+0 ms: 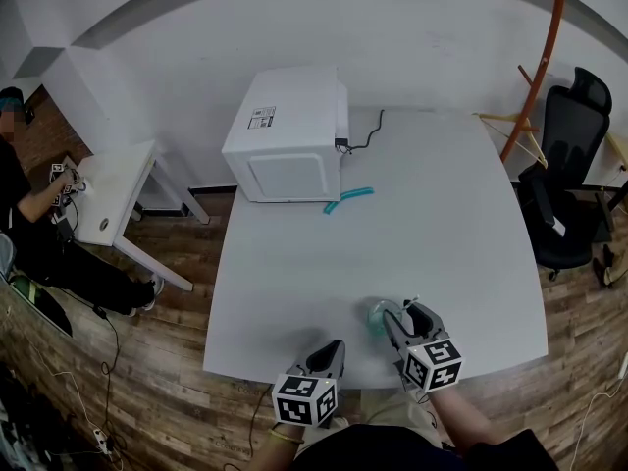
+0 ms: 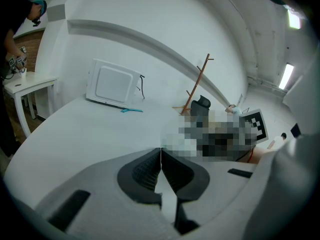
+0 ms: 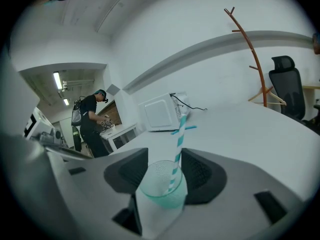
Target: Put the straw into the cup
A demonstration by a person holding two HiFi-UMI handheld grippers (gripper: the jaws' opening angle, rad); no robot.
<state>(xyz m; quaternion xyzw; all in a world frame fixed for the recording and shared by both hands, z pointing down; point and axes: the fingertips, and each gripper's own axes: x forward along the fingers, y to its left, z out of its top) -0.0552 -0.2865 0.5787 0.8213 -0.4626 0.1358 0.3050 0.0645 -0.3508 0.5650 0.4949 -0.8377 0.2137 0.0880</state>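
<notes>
Straw's in! The teal-and-white striped straw [image 3: 178,139] stands in the cup [image 3: 162,184], leaning a little to the right, its upper end well above the rim. The cup is clear plastic with a teal tint, deepest at the bottom, and it sits on the white desk [image 1: 432,224] near the front edge.

The right tool's own view gives the stripes and the see-through wall. From the head view the cup [image 1: 378,317] is only a small teal blur, and the straw there is too small to make out. The head view does give the layout: a white microwave [image 1: 289,135] at the far left of the desk, and a teal bent piece [image 1: 348,198] lying just beside it, well apart from the cup. The left tool's view (it faces away from the cup) shows the microwave [image 2: 111,84] and that teal piece [image 2: 131,110], but no cup.

The right tool [image 3: 167,171] is spread wide with the cup between its pads. The straw rises close to the right pad, but I can't tell whether either pad touches the cup. The left tool [image 2: 160,156] is pressed together on nothing, low over the desk's front edge.
</notes>
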